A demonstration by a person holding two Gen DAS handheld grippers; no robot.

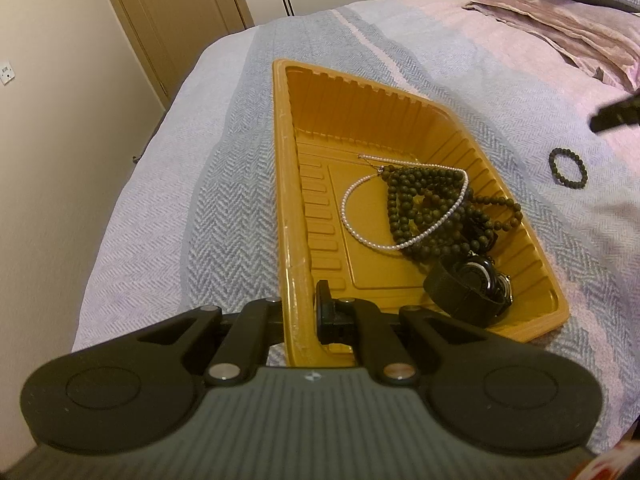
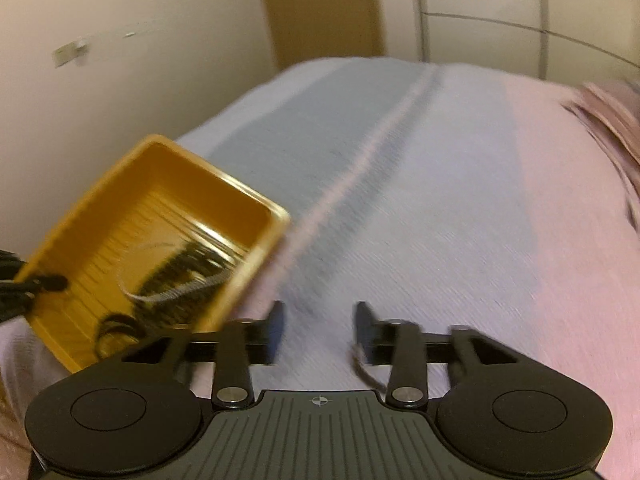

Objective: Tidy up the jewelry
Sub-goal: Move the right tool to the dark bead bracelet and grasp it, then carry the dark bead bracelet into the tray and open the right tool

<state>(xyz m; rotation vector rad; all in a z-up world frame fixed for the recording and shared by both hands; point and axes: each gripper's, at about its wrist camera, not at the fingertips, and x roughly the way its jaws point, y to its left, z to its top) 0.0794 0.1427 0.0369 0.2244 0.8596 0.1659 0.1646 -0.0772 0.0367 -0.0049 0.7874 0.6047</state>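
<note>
The left gripper (image 1: 299,312) is clamped on the near left rim of the yellow plastic tray (image 1: 290,184), one finger outside the wall and one inside. The tray rests on the herringbone bedspread (image 1: 168,208). Inside it, a white pearl necklace (image 1: 352,222) lies looped over a heap of dark bead strands (image 1: 424,204), and a black wristwatch (image 1: 468,290) sits in the near right corner. To the right, outside the tray and well apart from it, a dark bead bracelet (image 1: 568,168) lies on the bedspread. In the blurred right wrist view, the right gripper (image 2: 319,330) hangs over bare bedspread with its jaws apart and nothing between them; a thin dark loop by its right finger (image 2: 366,328) may be the bracelet
</note>
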